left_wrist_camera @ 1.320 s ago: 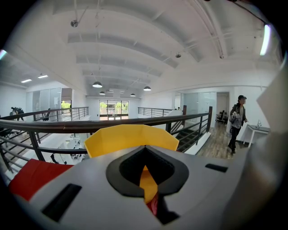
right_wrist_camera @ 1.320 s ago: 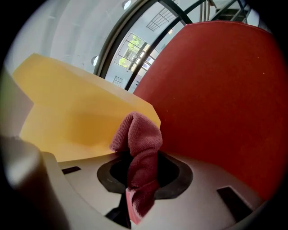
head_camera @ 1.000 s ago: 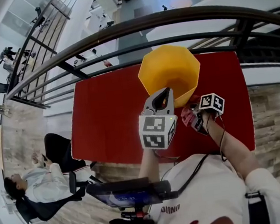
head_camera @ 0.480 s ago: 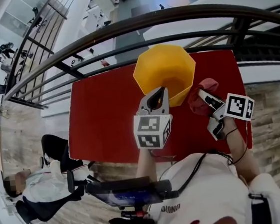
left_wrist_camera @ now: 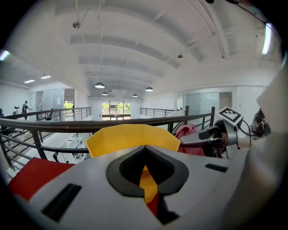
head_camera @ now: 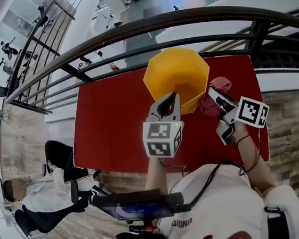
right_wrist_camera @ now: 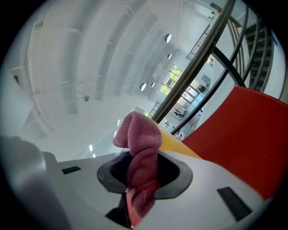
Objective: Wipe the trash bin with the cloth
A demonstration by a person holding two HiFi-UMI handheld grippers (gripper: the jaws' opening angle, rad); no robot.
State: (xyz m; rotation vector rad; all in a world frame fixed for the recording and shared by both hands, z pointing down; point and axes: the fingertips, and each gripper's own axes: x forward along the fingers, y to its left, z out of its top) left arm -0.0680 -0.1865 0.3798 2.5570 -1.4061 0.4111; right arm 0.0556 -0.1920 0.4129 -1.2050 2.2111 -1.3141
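Observation:
A yellow trash bin (head_camera: 176, 75) stands at the far middle of the red table (head_camera: 112, 126). My left gripper (head_camera: 170, 100) is shut on the bin's near rim, and a strip of yellow wall (left_wrist_camera: 146, 182) shows between its jaws. The bin's rim (left_wrist_camera: 132, 134) fills the middle of the left gripper view. To the right of the bin, lifted off the table, my right gripper (head_camera: 214, 95) is shut on a dark pink cloth (head_camera: 218, 86). The cloth (right_wrist_camera: 141, 150) bunches up out of the jaws of my right gripper (right_wrist_camera: 135, 191), and behind it shows a sliver of the bin (right_wrist_camera: 176, 143).
A dark metal railing (head_camera: 181, 19) curves along the table's far side, with an open lower floor beyond it. A person sits on a chair (head_camera: 30, 202) far below at the left. A dark device (head_camera: 138, 206) hangs at my chest. The table's right edge (head_camera: 259, 104) is near my right gripper.
My right gripper has risen from low beside the bin to rim height and rolled, carrying the cloth, which now bunches upward. The left gripper and bin have stayed put.

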